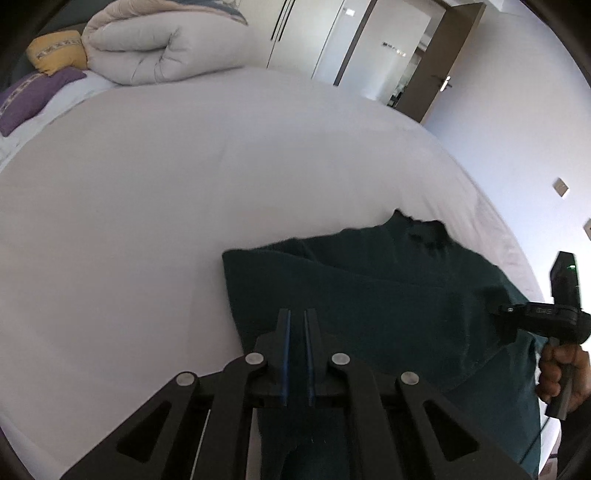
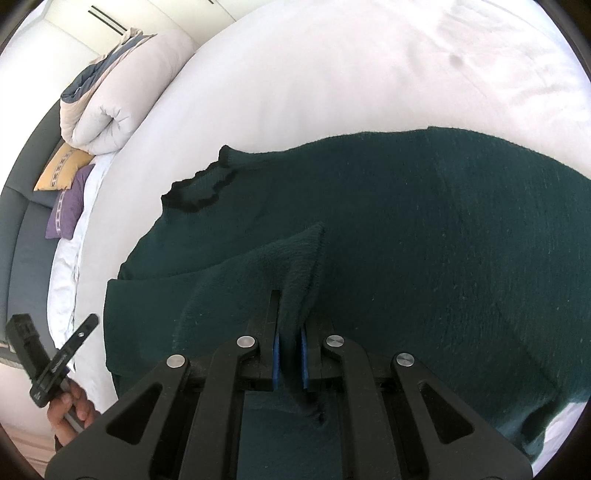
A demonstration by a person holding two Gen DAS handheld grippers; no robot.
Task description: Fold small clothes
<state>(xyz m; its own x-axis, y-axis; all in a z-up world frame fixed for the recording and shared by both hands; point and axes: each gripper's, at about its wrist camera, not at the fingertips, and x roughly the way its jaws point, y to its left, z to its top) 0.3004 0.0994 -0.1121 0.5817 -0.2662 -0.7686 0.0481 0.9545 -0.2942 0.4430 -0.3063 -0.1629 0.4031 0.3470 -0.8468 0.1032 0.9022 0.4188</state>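
Note:
A dark green knitted sweater [image 2: 424, 229] lies spread on the white bed [image 2: 314, 74], its neck [image 2: 199, 188] toward the pillows. My right gripper [image 2: 291, 314] is shut on a sleeve cuff [image 2: 299, 258] and holds it over the sweater's body. My left gripper [image 1: 297, 314] hovers over the sweater's [image 1: 369, 295] left edge with its blue pads almost together and nothing between them. The right gripper [image 1: 506, 321] also shows at the right of the left wrist view, the left one [image 2: 88, 325] at the lower left of the right wrist view.
A rolled beige duvet [image 1: 155, 48], a yellow cushion [image 1: 55, 51] and a purple cushion [image 1: 29, 96] lie at the head of the bed. White wardrobes [image 1: 306, 33] and an open door [image 1: 439, 70] stand beyond the bed.

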